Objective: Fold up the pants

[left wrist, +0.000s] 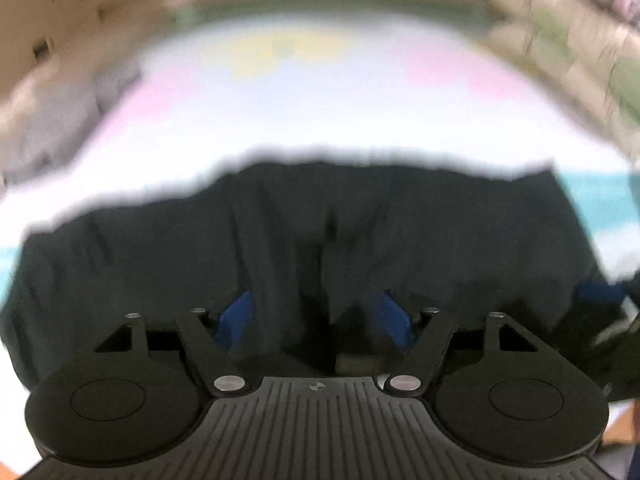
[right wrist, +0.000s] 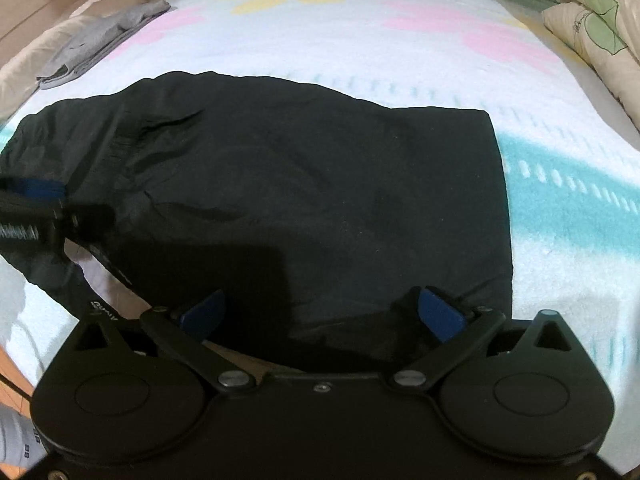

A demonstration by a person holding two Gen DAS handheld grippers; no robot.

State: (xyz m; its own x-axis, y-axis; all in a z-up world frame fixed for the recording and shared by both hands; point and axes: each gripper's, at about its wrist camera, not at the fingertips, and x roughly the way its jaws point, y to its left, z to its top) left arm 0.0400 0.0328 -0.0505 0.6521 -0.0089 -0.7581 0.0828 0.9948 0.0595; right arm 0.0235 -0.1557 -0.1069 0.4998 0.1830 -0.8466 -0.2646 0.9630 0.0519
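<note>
The black pants [right wrist: 304,184] lie folded in a broad block on the flowered blanket [right wrist: 360,40]. They also fill the lower half of the blurred left wrist view [left wrist: 280,232]. My left gripper [left wrist: 316,316] is open, its blue pads spread over the near edge of the pants. My right gripper [right wrist: 320,314] is open, its blue pads wide apart over the near edge of the pants. The left gripper also shows at the left edge of the right wrist view [right wrist: 36,200], low over the left end of the pants.
A folded grey garment [right wrist: 100,36] lies at the blanket's far left. Cream pillows with green leaf prints [right wrist: 592,28] are stacked at the far right. Wooden floor shows at the near left [right wrist: 12,384].
</note>
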